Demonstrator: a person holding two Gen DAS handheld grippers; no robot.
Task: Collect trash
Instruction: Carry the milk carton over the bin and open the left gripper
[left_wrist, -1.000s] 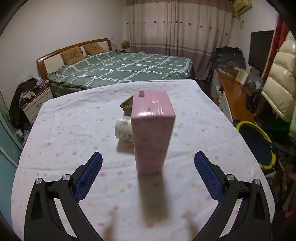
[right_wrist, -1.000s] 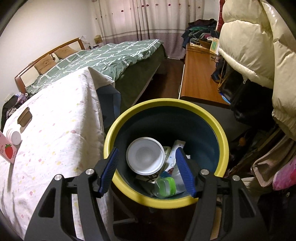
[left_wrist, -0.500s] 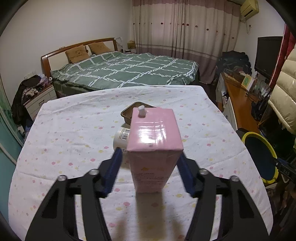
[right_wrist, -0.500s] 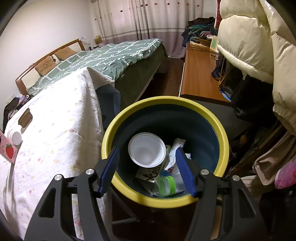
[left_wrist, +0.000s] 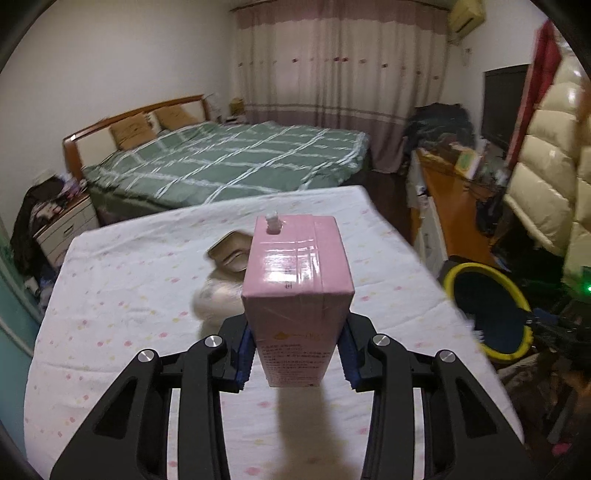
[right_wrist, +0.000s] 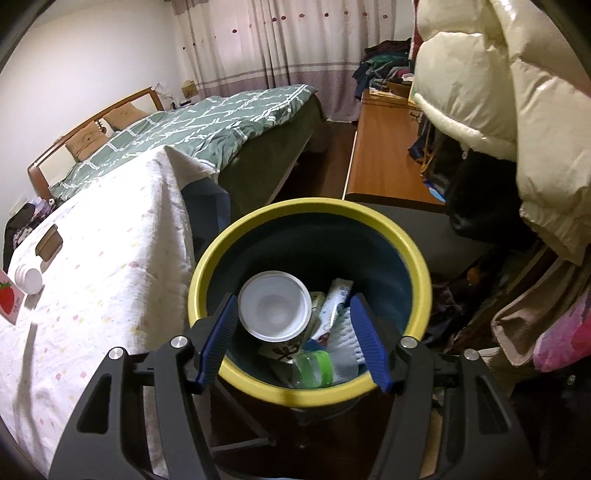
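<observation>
My left gripper (left_wrist: 297, 354) is shut on a pink drink carton (left_wrist: 297, 291) and holds it upright above the white dotted tablecloth (left_wrist: 122, 295). Behind it lie a white bottle (left_wrist: 214, 301) and a small brown tray (left_wrist: 229, 253). My right gripper (right_wrist: 291, 336) is open and empty, hovering over the yellow-rimmed dark bin (right_wrist: 402, 254). A white paper cup (right_wrist: 275, 310) and other trash lie inside the bin. The carton (right_wrist: 9, 301), bottle (right_wrist: 29, 278) and tray (right_wrist: 48, 242) also show at the left of the right wrist view.
The bin (left_wrist: 487, 306) stands off the table's right edge. A wooden desk (right_wrist: 384, 162) and a cream down jacket (right_wrist: 517, 110) are beyond it. A green bed (left_wrist: 229, 162) lies behind the table.
My left gripper closed on the pink carton and lifted it off the table. The cup dropped deeper into the bin; my right gripper stayed open above it.
</observation>
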